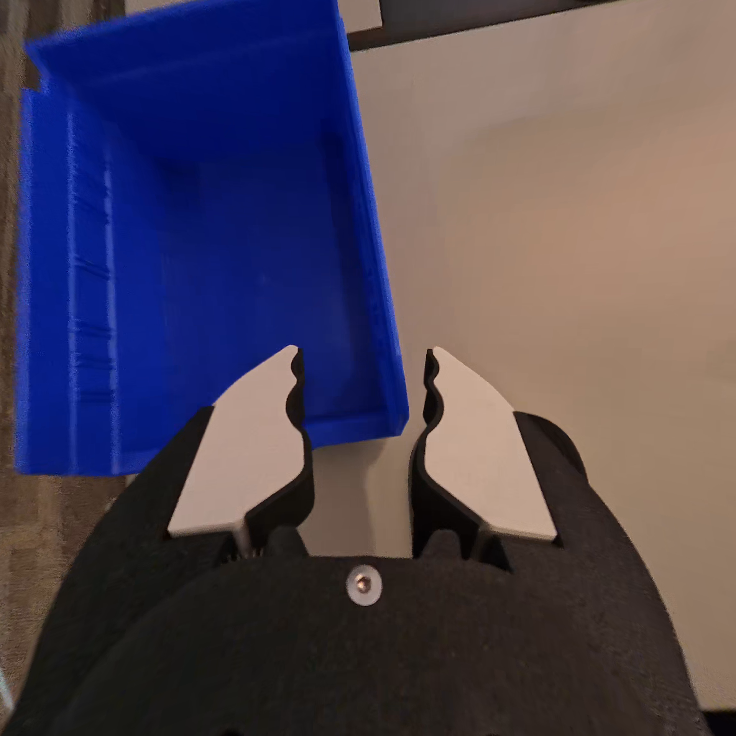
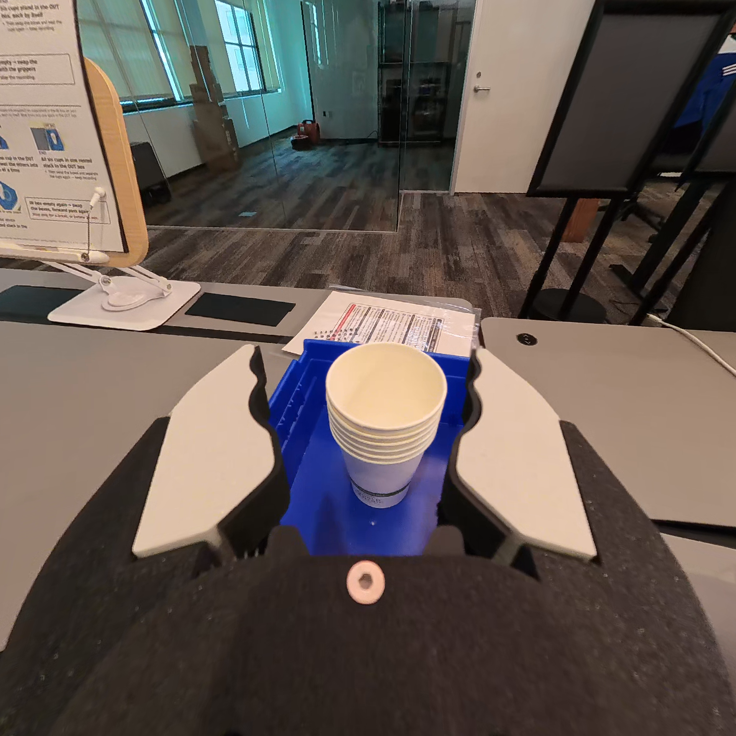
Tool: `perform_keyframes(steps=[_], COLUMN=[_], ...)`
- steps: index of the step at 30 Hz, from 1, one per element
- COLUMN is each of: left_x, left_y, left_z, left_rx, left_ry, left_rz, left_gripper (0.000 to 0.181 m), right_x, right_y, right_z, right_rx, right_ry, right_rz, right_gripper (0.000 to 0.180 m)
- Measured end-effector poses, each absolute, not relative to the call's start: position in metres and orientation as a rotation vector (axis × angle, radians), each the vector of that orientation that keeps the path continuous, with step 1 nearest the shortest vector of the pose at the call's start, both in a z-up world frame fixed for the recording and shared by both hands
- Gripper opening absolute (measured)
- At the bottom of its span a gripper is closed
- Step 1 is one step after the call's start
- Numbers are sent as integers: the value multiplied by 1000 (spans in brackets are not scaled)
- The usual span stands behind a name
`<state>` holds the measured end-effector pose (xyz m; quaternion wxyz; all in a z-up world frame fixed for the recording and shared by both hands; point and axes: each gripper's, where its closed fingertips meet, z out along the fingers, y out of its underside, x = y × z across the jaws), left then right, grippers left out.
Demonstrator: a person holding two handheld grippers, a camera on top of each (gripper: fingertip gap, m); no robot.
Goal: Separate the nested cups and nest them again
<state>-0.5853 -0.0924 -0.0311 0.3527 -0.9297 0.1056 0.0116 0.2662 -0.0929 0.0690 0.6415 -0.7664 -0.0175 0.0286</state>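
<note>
Cups [image 2: 385, 422], white paper ones nested into a single stack, stand upright on the floor of a blue bin [image 2: 296, 402] at the centre of the right wrist view. Several rolled rims sit one above another near the top of the stack, and the uppermost cup's pale inside is open to the camera. A dark band runs round the lowest cup near its base. The stack is the only thing visible in this bin.

The right gripper [image 2: 365, 364] is held with its jaws wide apart, one finger at each side of the bin, and the stack shows in the gap between them without touching either. Beyond the bin, a printed sheet in a clear sleeve [image 2: 402, 318] lies on the grey table [image 2: 99, 378]. At the upper left of that frame an instruction board on a white stand [image 2: 119, 298] rests on the table.

In the left wrist view a second blue bin [image 1: 358, 199] fills the upper left of the frame, seen from above and somewhat blurred. Its ribbed wall is at the left and its floor is bare blue plastic. It lies on a pale table surface [image 1: 557, 239]. The left gripper [image 1: 363, 350] has its jaws apart with nothing between them; its tips hang over the bin's lower right corner.
</note>
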Motion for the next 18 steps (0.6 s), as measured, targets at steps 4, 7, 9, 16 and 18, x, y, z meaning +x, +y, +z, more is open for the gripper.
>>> perform_keyframes(steps=[4, 7, 9, 16, 18], left_x=[-575, -574, -574, -561, -550], left_y=[-83, -77, -73, -65, -65], left_z=[-66, -77, -78, -78, -78], left_rx=[-2459, -2434, -2414, -2363, -2359], left_ry=[234, 248, 235, 217, 231], left_rz=[-12, 49, 93, 190, 199], left_gripper=[55, 11, 9, 6, 6], right_x=[259, 255, 254, 261, 260], right_y=[-92, -91, -91, -105, -108], right_z=[66, 68, 68, 80, 84], right_rx=[-1787, -1791, -1795, -1816, -1824], right_ry=[-81, -100, -102, -35, -42], right_rz=[32, 21, 14, -53, -56], right_gripper=[94, 93, 92, 79, 76])
